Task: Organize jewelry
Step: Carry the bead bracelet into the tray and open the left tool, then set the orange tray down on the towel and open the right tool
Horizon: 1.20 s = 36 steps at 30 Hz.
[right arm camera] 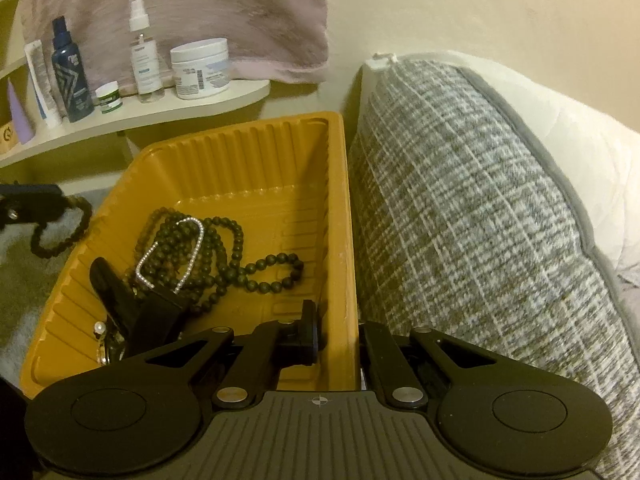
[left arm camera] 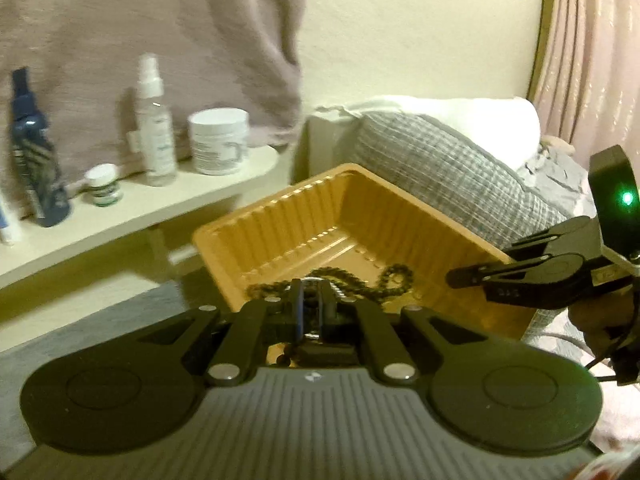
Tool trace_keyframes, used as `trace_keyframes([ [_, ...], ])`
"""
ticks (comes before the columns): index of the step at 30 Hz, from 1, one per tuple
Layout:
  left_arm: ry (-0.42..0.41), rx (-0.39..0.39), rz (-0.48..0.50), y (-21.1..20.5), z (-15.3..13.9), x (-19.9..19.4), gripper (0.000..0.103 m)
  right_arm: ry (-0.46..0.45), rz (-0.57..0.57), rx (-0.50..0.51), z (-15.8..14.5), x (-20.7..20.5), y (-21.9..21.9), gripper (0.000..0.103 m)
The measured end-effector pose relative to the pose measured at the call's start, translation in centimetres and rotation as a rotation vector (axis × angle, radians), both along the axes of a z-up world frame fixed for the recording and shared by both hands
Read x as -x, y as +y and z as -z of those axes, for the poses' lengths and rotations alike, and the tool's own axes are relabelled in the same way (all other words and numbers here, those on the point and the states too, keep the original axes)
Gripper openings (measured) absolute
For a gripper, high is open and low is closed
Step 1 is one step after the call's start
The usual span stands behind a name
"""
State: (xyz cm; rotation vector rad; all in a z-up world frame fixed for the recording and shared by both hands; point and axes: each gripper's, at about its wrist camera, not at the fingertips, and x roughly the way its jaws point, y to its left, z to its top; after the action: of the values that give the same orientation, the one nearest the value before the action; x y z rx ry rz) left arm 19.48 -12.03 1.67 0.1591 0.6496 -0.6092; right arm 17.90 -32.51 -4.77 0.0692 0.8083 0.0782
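On the left a shelf [right arm camera: 160, 114] carries a dark bottle [right arm camera: 70, 76], a spray bottle [right arm camera: 144, 52] and a white jar [right arm camera: 200, 68]. The left gripper [left arm camera: 313, 304] is pinched on a dark bead string [left arm camera: 394, 276] beside the tray's left rim. The orange tray [right arm camera: 260, 168] holds a bead necklace [right arm camera: 224, 252], a sparkly bracelet [right arm camera: 172, 252] and a black clip [right arm camera: 132, 304]. The right gripper [right arm camera: 340, 340] clamps the tray's right wall, beside a grey pillow [right arm camera: 480, 220]
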Motion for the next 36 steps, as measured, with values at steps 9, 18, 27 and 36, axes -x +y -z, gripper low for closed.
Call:
trace_keyframes([
  [9,0.016,-0.029,0.013,-2.5,1.5,-1.5,0.008,0.000,0.001,-0.060,0.8,0.1,-1.0,0.004],
  [18,-0.016,-0.020,0.016,-2.2,0.9,-0.5,0.020,-0.011,0.002,-0.079,0.9,0.6,-1.2,0.004],
  [27,-0.030,-0.011,-0.158,3.6,-0.5,1.6,0.029,-0.024,0.003,-0.087,0.9,1.8,-1.3,0.004],
  [36,0.011,-0.007,-0.261,7.4,0.2,3.1,0.032,-0.038,0.016,-0.111,0.6,3.2,-1.6,0.005],
])
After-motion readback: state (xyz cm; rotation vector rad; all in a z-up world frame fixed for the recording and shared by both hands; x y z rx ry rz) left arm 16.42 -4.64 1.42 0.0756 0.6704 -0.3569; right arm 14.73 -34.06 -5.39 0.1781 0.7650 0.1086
